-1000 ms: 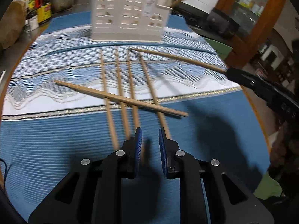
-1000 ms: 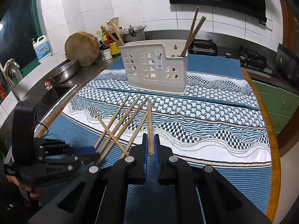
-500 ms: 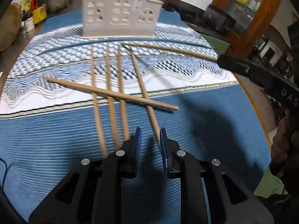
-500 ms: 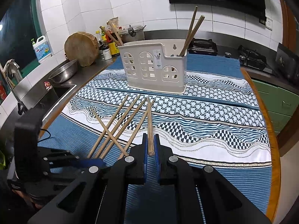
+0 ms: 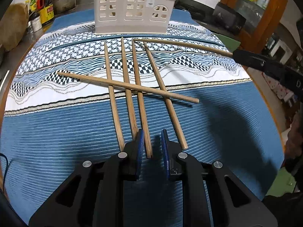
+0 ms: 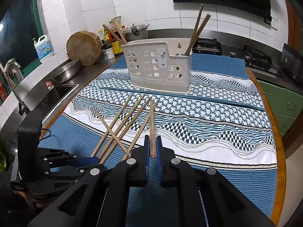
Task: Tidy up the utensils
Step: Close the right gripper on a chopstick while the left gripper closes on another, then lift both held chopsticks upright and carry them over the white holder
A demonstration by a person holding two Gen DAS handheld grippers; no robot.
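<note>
My right gripper [image 6: 153,141] clamping one round wooden chopstick [image 6: 152,121], left gripper [image 5: 152,139] gaping over five more [image 5: 130,89] lying before the perforated cream plastic holder [image 5: 132,9]

A white plastic utensil holder [image 6: 158,67] with arched window cut-outs stands upright at the far side. Two wooden chopsticks [image 6: 197,29] lean out of its right compartment, and what look like two more [image 6: 114,33] rise behind its left end, though that is hard to tell. In front of the holder four chopsticks [image 5: 130,92] lie roughly side by side, pointing towards it. A fifth chopstick [image 5: 126,86] lies crosswise on top of them. Another chopstick [image 6: 152,124] is pinched at its near end, its tip aimed at the holder.
</note>
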